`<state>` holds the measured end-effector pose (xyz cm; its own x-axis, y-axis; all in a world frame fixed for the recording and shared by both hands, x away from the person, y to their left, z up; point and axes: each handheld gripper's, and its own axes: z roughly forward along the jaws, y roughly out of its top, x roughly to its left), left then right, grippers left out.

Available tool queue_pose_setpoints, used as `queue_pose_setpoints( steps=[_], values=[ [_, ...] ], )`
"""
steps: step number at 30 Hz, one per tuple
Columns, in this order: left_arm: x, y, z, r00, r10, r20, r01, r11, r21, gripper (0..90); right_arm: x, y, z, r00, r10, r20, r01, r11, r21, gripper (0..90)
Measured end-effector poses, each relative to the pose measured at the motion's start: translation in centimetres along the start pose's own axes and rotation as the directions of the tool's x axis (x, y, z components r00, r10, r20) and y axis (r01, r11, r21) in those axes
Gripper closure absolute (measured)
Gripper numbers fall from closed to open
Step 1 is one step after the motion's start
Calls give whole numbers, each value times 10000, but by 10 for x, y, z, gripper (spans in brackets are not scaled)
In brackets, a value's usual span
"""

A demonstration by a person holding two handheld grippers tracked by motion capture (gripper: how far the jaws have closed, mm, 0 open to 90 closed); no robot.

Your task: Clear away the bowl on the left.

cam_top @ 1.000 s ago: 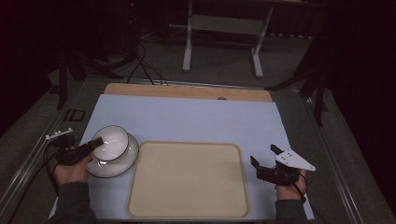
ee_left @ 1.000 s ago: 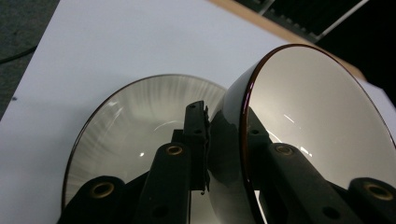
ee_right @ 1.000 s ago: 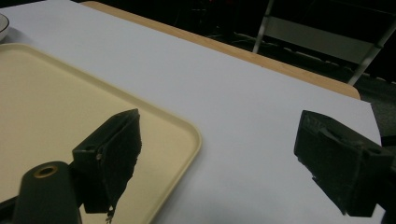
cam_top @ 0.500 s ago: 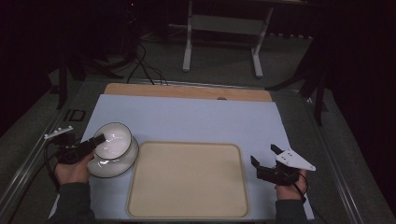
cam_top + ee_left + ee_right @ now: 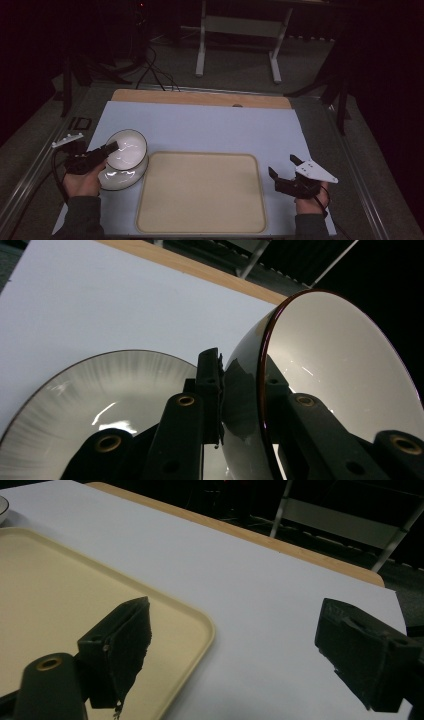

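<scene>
A white bowl point(image 5: 128, 147) with a dark rim hangs tilted above a white plate point(image 5: 116, 181) at the left of the table. My left gripper point(image 5: 111, 146) is shut on the bowl's near rim, one jaw inside and one outside. In the left gripper view the bowl point(image 5: 340, 365) stands on edge at the right, its wall pinched by the left gripper point(image 5: 241, 371), and the plate point(image 5: 100, 385) lies below. My right gripper point(image 5: 282, 164) rests open just right of the beige tray point(image 5: 200, 192), nothing between its jaws. The right gripper point(image 5: 235, 625) straddles the tray's corner point(image 5: 190, 625).
A pale mat point(image 5: 210, 127) covers the table, with a wooden strip point(image 5: 200, 97) along its far edge. Metal rails run along both table sides. A stand point(image 5: 237, 30) and cables point(image 5: 150, 70) sit on the floor beyond.
The left gripper has risen a little with the bowl, lifting it off the plate and tipping it. The right gripper has stayed put.
</scene>
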<state>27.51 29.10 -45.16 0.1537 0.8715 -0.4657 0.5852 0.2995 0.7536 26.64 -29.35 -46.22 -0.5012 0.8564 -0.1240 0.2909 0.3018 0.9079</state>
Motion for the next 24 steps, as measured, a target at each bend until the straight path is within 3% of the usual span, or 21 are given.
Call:
queue_pose_setpoints(
  steps=[6,24],
  values=[
    [-11,1,3,9994,288,191,-290,9995,96,783,0,0,0,10000,-6,-9,6,10000,1,144],
    [-29,-1,10,9967,581,566,-594,9980,208,781,0,0,0,10000,-36,-6,36,10000,-1,144]
  ],
)
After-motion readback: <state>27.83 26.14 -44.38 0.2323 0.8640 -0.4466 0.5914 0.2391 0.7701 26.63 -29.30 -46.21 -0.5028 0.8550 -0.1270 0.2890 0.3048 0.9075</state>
